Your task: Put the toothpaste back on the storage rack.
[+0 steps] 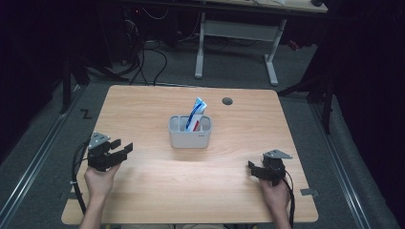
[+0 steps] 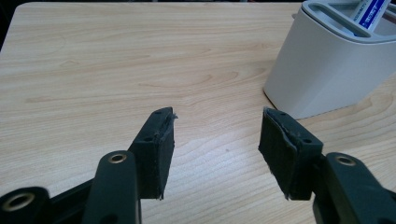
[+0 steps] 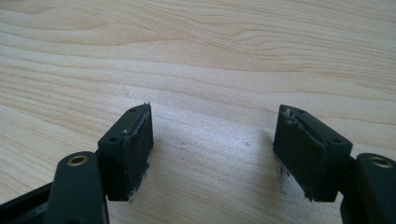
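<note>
Two grippers are seen, one per hand. The left gripper [image 1: 121, 149] is held at the left edge of the table [image 1: 143, 191], jaws spread wide with nothing between them; in the left gripper view [image 2: 215, 140] bare wood is seen between the two pads. The right gripper [image 1: 253, 168] is held near the right front part of the table, jaws also spread wide and empty; in the right gripper view [image 3: 212, 140] only wood grain is seen between the pads. Worn, frayed edges are seen on the pads of both.

Two hands are counted: the left hand [image 1: 99, 181] and the right hand [image 1: 275, 193], both entering from the bottom of the high view. One grey three-cornered plate is seen on top of each gripper.

One white holder [image 1: 189, 135] is placed at the table's middle, well apart from both grippers. Several compartments are seen in its top; the exact count cannot be told. One blue-and-white tube [image 1: 196, 113] is stood in it, tilted, its top sticking above the rim. In the left gripper view the holder [image 2: 327, 70] is seen ahead and to the right of the jaws, not touched, with the tube [image 2: 371, 11] just visible at the top edge.

One round dark grommet hole [image 1: 227, 101] is seen near the table's far edge. One second table frame with white legs [image 1: 236, 40] is seen on the floor beyond.
</note>
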Tool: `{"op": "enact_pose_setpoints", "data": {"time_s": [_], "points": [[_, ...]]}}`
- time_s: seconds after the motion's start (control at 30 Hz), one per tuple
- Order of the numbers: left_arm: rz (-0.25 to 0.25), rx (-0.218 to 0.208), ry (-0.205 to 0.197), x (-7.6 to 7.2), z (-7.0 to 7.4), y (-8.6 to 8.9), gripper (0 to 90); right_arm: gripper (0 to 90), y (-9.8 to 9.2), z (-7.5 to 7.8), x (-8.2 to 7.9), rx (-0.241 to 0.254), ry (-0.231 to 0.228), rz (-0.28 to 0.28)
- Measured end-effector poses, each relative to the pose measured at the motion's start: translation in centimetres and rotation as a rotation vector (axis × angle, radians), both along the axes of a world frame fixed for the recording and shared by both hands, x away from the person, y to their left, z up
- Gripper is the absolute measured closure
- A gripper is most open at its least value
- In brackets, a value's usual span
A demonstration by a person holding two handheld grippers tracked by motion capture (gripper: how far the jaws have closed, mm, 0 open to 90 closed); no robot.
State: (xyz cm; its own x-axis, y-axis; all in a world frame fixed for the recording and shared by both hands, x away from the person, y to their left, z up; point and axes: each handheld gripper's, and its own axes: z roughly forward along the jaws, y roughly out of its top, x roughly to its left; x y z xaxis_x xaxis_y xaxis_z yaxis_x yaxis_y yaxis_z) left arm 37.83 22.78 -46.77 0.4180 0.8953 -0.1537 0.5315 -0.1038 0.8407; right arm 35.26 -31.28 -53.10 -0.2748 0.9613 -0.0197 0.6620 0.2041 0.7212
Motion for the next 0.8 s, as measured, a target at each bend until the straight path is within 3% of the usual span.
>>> {"op": "enact_pose_setpoints", "data": {"time_s": [0.8], "points": [[-0.003, -0.013, 0.054, -0.3, -2.2, -0.4, 44.6, 28.4, 0.0, 0.0, 0.0, 0.000, 0.000, 0.000]]}}
